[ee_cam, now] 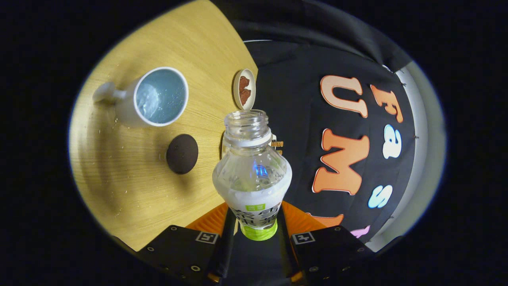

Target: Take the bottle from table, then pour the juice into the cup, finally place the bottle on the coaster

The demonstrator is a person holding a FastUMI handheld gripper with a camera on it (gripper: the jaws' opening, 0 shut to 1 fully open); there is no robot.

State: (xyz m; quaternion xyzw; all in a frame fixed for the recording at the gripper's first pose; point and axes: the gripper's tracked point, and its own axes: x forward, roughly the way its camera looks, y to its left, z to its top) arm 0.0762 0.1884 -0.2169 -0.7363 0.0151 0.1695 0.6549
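My gripper (254, 232) is shut on a clear plastic bottle (252, 174) with a white and green label and no cap. The view is rolled, so the bottle lies tipped relative to the wooden table (131, 190), its open mouth pointing beyond the fingers. A white mug (152, 99) with a handle stands on the table, off to the side of the bottle's mouth, with clear liquid inside. A dark round coaster (181, 153) lies on the table between the mug and the bottle.
A small white dish (244, 89) with brown pieces in it sits near the table's edge, beyond the bottle's mouth. Small droplets speckle the wood around the mug. The booth's black cloth wall stands past the table edge.
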